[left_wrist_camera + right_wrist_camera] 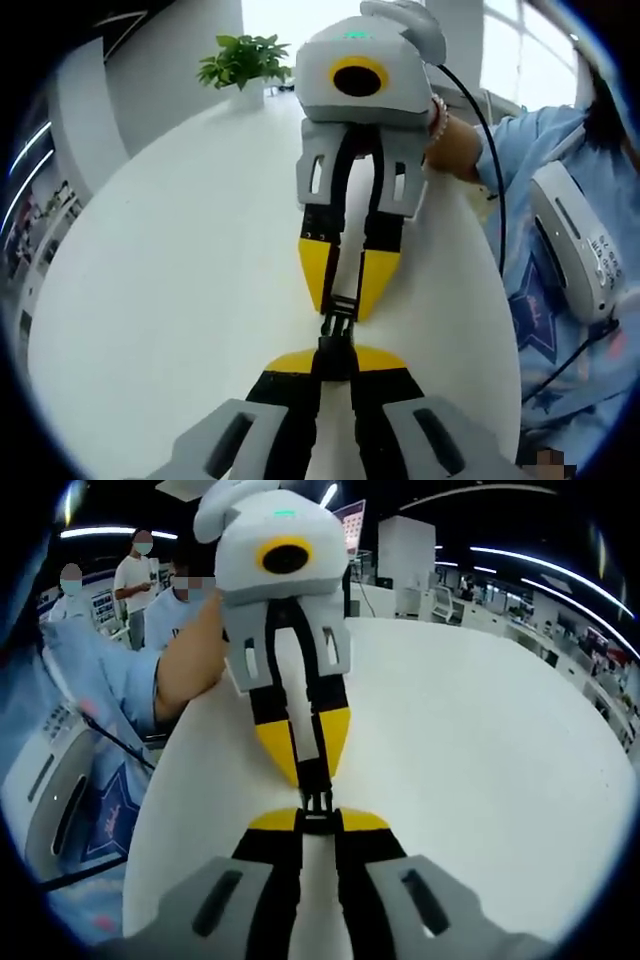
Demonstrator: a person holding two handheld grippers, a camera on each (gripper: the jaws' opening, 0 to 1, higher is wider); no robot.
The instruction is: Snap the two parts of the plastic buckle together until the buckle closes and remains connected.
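A small black plastic buckle (338,318) hangs just above the white table, between two grippers that face each other tip to tip. My left gripper (336,358) rises from the bottom of the left gripper view, its yellow fingertips shut on the near half and its black strap. My right gripper (345,300) comes down from the top, shut on the far half. In the right gripper view the buckle (318,805) sits between my right gripper (318,822) below and my left gripper (310,770) above. The two halves meet end to end; whether they are latched cannot be told.
The round white table (170,280) spreads wide to the left. A potted green plant (245,62) stands at its far edge. A person in a light blue top (565,250) sits close on the right. Other people (138,575) stand in the background.
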